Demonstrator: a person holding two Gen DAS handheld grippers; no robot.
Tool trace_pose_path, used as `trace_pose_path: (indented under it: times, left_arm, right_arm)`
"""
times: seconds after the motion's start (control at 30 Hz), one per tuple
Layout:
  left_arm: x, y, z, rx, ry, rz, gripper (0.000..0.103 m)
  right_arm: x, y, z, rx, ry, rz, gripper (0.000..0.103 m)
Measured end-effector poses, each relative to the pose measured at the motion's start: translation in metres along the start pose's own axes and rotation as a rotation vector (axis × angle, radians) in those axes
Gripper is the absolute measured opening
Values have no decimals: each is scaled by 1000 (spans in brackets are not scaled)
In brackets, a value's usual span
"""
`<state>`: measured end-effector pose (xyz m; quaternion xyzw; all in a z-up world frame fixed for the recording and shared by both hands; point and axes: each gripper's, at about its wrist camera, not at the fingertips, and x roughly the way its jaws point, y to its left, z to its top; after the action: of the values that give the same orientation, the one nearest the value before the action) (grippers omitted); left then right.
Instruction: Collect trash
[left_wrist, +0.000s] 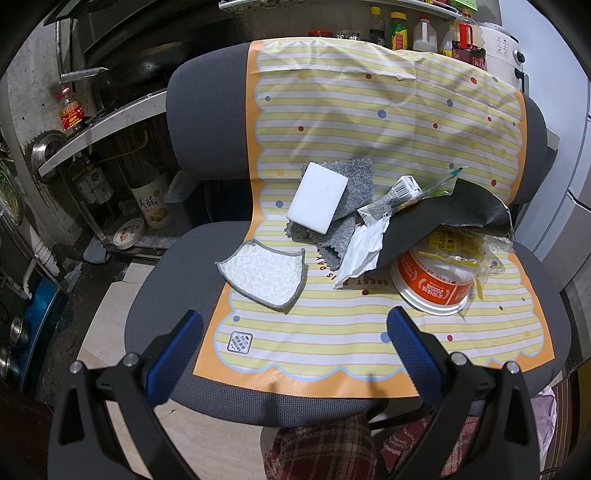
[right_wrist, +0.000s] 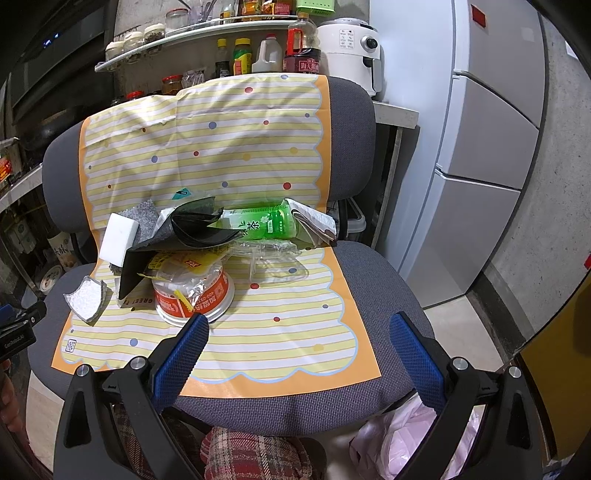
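Both grippers, left (left_wrist: 295, 332) and right (right_wrist: 299, 336), are hovering over the chair (right_wrist: 373, 280) with jaws spread wide, gripping nothing. The trash is sitting on the striped mat (right_wrist: 280, 325): an orange cup (right_wrist: 195, 295) at 11 o'clock of the right gripper, a green bottle (right_wrist: 266, 223) at 12, crumpled paper (left_wrist: 364, 251) beside a white sponge (left_wrist: 317, 197).

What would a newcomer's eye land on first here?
Probably the striped mat draped over the grey chair, with a trash pile mid-seat. A green bottle lies on its side at the back; an orange cup sits nearest the open right gripper.
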<state>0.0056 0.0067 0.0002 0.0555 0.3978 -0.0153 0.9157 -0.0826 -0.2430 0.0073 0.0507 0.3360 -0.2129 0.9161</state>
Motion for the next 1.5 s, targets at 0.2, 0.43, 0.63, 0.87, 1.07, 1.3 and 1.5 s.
trace_pose_path:
  times: [0.2, 0.43, 0.63, 0.87, 1.07, 1.3, 1.5]
  left_arm:
    - [0, 0, 0, 0, 0, -1, 97]
    - [2, -1, -1, 3, 12, -1, 97]
    - [19, -1, -2, 10, 40, 15, 97]
    - [45, -5, -3, 42, 44, -13, 97]
    - [80, -12, -3, 50, 85, -88, 97]
    - [105, 2, 17, 18, 62, -86, 97]
    - [140, 27, 51, -32, 55, -72, 81]
  right_arm:
    - [0, 0, 1, 0, 0, 0, 97]
    - [1, -1, 1, 3, 5, -1, 97]
    - [12, -5, 0, 12, 19, 11, 97]
    - [35, -4, 5, 13, 21, 57, 97]
    - [58, 5, 12, -8, -50, 142, 97]
    - [79, 21, 27, -40, -32, 232, 97]
    - [93, 32, 43, -53, -47, 193, 96]
